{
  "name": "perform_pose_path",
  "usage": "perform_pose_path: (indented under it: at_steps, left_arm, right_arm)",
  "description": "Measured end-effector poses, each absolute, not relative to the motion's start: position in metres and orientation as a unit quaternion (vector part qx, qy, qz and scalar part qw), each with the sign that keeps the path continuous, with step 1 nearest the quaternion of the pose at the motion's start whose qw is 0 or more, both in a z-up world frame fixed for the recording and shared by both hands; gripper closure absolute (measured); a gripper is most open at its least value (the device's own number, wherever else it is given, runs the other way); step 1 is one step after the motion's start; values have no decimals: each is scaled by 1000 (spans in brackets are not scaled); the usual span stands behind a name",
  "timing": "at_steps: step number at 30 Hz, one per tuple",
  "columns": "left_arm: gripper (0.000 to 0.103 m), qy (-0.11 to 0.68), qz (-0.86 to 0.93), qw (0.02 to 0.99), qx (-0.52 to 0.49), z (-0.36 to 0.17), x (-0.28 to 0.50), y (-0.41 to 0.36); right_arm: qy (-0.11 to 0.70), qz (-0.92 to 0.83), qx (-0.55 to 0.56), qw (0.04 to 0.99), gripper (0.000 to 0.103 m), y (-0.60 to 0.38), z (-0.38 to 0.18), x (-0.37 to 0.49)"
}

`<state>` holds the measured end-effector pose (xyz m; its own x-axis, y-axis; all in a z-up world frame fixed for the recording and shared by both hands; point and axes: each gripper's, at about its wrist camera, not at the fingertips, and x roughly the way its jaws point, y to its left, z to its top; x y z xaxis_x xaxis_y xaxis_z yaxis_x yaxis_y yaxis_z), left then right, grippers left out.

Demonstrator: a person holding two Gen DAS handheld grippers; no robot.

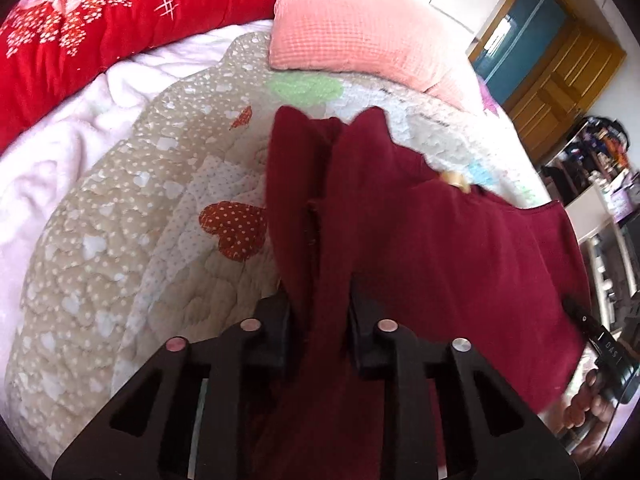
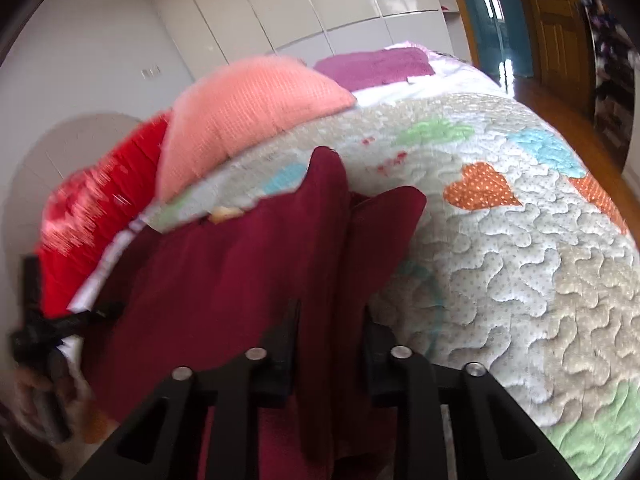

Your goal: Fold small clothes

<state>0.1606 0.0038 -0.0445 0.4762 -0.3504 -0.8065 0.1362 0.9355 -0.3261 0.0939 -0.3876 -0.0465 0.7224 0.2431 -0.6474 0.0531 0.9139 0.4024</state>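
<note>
both grippers, left gripper [image 1: 320, 300] and right gripper [image 2: 332, 328], are clamped on the maroon garment [image 1: 440, 240]; keep the held edge taut and level over the quilt [image 1: 120, 240] while folding.

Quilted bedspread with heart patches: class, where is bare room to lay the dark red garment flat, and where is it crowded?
Free: quilted bedspread right of the dark red garment, around the orange heart patch. Crowded: far end, by the pink waffle pillow and red floral quilt.
</note>
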Motion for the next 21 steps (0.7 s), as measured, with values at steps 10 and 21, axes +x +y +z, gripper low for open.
perform_pose_path:
  at_steps: [10, 21]
  left_arm:
    - [84, 473, -197, 852, -109, 16, 80, 27]
    - [84, 503, -156, 844, -100, -29, 19, 48]
  right_arm:
    - [317, 147, 259, 901, 87, -377, 28, 7]
    - [417, 23, 167, 893, 60, -380, -32, -77]
